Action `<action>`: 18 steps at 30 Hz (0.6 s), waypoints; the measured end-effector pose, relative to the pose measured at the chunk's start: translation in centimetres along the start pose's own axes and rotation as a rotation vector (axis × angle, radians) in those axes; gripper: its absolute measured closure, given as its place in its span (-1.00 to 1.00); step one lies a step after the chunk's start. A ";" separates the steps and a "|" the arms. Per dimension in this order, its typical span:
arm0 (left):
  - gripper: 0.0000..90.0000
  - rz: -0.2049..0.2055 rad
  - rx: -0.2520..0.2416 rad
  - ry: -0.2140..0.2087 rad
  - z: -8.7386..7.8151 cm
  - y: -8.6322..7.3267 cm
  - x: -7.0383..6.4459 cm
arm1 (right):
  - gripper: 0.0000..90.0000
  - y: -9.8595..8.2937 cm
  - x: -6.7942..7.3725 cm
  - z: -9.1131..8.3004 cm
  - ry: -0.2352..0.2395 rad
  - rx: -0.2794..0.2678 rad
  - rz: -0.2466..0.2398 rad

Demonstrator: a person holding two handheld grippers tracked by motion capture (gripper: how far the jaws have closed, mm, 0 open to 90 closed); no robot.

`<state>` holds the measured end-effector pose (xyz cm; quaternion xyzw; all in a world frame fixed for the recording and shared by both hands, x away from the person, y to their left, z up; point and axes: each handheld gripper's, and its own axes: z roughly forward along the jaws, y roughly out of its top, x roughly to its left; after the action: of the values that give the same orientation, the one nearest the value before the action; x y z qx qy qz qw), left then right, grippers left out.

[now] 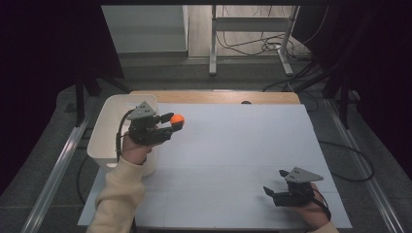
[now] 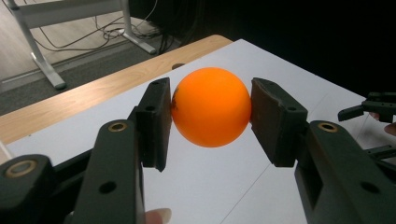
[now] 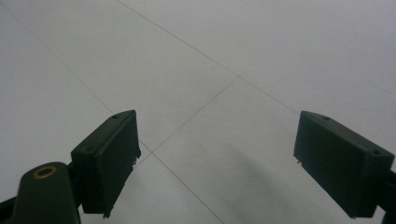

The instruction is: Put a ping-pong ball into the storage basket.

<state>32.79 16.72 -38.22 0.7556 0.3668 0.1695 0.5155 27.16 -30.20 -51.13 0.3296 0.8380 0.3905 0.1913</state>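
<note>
An orange ball (image 1: 177,119) is held above the white table sheet (image 1: 233,145), just right of the white bin (image 1: 109,131). My left gripper (image 1: 175,120) is shut on it; in the left gripper view the ball (image 2: 211,106) sits squeezed between the two black pads (image 2: 156,122). My right gripper (image 1: 274,183) rests low near the table's front right corner, open, pointing left. In the right gripper view its jaws stand wide apart over bare white sheet, gripper (image 3: 215,163) holding nothing.
The white bin stands at the table's left edge beside my left hand. A wooden table strip (image 1: 214,96) runs along the far edge. A metal desk frame (image 1: 252,34) and floor cables (image 1: 272,46) lie beyond the table.
</note>
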 end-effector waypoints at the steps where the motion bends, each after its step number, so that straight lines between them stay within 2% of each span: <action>1: 0.12 -0.002 -0.002 0.003 -0.1 0.0 0.1 | -0.67 0.0 0.0 0.0 0.000 0.000 0.000; 18: 0.11 -0.021 -0.014 0.024 -1.0 -0.1 1.0 | -0.67 0.0 0.0 0.0 -0.001 0.003 0.000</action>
<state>32.75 18.09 -37.98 0.7459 0.3799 0.1757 0.5181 27.14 -30.16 -51.16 0.3299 0.8386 0.3892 0.1911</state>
